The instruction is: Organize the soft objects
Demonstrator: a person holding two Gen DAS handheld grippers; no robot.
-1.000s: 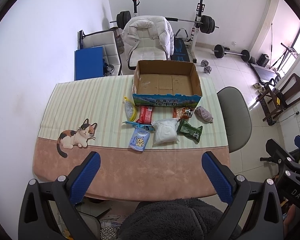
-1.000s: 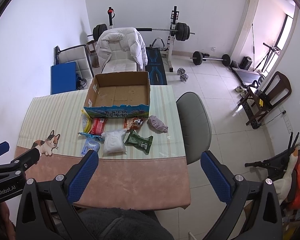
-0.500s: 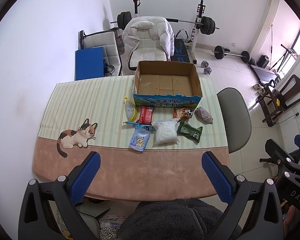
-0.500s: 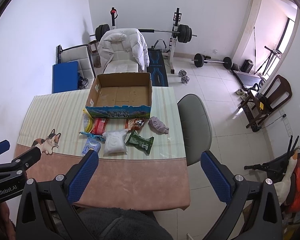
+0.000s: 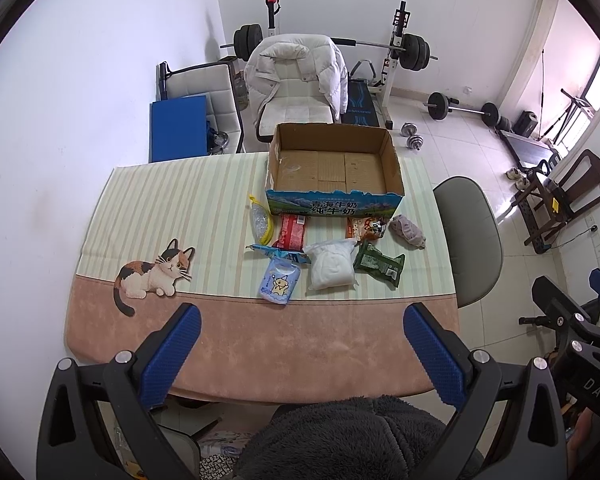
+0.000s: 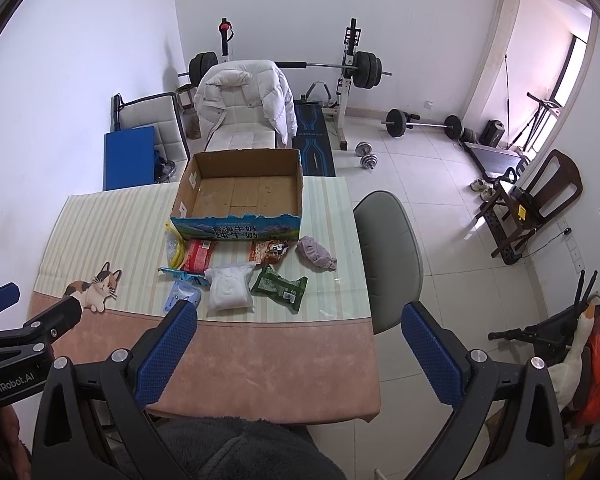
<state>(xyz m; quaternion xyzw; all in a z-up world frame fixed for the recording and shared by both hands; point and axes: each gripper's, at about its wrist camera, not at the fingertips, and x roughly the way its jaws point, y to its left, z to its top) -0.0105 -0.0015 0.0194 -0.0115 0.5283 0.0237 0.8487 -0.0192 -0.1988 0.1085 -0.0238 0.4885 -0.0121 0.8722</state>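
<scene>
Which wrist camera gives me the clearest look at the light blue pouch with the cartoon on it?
Left wrist: the light blue pouch lies fully visible, cartoon print showing. In the right wrist view the pouch is partly hidden behind a finger.

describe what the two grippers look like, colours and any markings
Both look alike: a black angular frame with silver screw heads, and two fingers faced with textured blue pads. The left gripper seen from the right wrist view carries white "GenRobot.AI" lettering; the right gripper seen from the left wrist view shows "DAS". No cables or sleeves visible.
</scene>
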